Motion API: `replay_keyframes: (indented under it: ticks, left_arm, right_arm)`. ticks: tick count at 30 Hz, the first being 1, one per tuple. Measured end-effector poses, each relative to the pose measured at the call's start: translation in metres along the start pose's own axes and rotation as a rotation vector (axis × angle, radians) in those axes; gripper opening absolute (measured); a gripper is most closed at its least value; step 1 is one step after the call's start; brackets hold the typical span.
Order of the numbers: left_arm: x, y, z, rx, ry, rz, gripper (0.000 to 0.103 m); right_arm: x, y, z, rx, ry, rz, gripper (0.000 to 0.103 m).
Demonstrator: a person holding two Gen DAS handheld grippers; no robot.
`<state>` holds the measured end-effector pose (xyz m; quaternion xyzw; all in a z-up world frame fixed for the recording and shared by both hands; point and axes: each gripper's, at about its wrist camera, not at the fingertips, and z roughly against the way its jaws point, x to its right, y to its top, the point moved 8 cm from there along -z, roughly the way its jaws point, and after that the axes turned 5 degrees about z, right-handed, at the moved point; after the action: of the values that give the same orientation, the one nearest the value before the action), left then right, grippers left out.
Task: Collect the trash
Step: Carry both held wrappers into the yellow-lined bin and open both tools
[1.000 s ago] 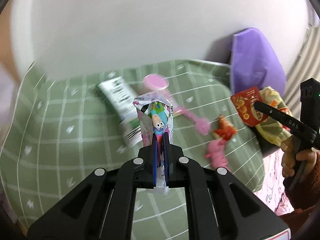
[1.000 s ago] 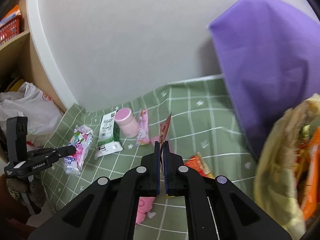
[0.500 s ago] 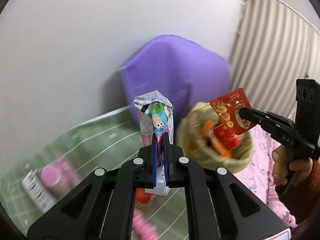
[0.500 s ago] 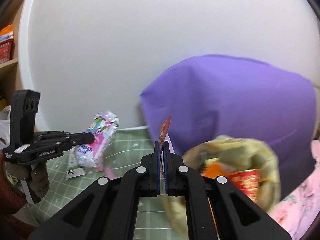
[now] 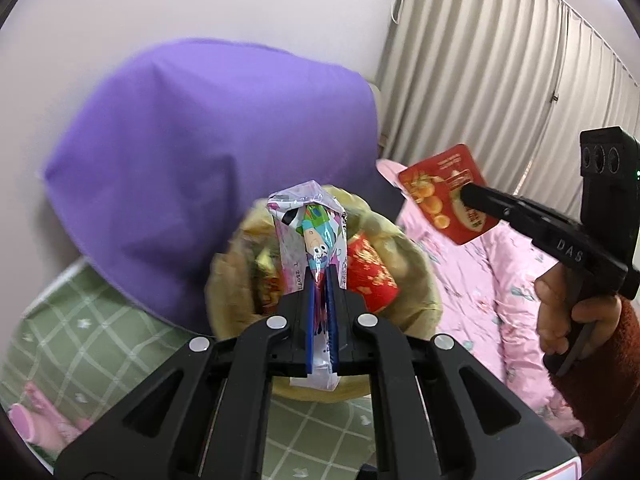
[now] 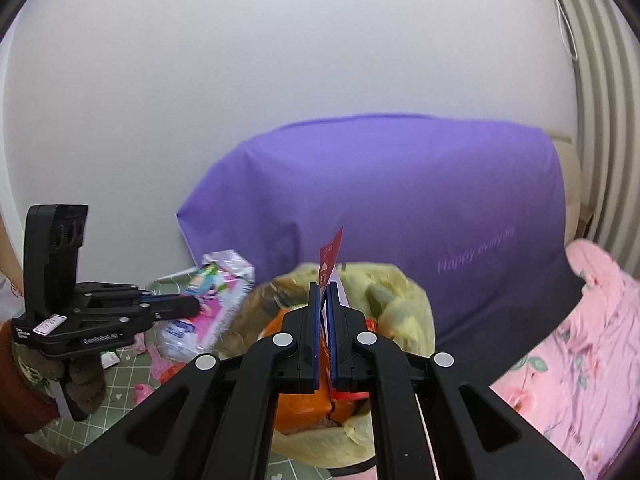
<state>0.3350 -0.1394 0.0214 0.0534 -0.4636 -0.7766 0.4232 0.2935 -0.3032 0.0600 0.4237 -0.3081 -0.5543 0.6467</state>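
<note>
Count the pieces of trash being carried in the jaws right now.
2. A crinkled pink cartoon-print wrapper is clamped in the left gripper; a flat red snack packet is clamped in the right gripper. Both hang above the yellow-lined trash bin.

We see the left gripper clamped on a cartoon-printed wrapper, held upright over the yellow-lined trash bin holding red packets. To the right, the right gripper pinches a red snack packet above the pink floral bedding. A purple cushion stands behind the bin; green checked cloth lies lower left.
</note>
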Motion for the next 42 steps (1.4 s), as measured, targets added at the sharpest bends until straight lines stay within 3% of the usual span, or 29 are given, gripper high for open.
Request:
replay_keyframes:
  ticks: [4,8,13,19,26,38,42]
  left_arm:
    - [0.010,-0.002,-0.038,-0.062,-0.032,0.014,0.005]
    - [0.000,-0.012,-0.072,-0.135,0.042,0.011,0.005]
    - [-0.013,-0.024,-0.096,-0.180,0.088,0.016,0.005]
    - [-0.021,-0.025,-0.109,-0.186,0.101,0.045,0.005]
    - [-0.026,-0.024,-0.110,-0.185,0.093,0.066,0.005]
    - [-0.045,-0.021,-0.089,-0.163,0.001,0.139,0.005]
    - [-0.048,-0.015,-0.075,-0.140,-0.013,0.155,0.016]
  right_arm:
    - [0.010,-0.010,-0.021,-0.036,0.052,-0.053,0.005]
    - [0.016,-0.025,-0.055,-0.108,0.115,-0.108,0.005]
    - [0.023,-0.053,-0.099,-0.236,0.069,-0.053,0.005]
    - [0.019,-0.061,-0.119,-0.283,0.060,0.025,0.005]
    - [0.025,-0.060,-0.116,-0.280,0.047,0.027,0.005]
    - [0.024,-0.066,-0.090,-0.271,0.017,0.034,0.006]
    - [0.022,-0.068,-0.088,-0.278,0.009,0.032,0.008]
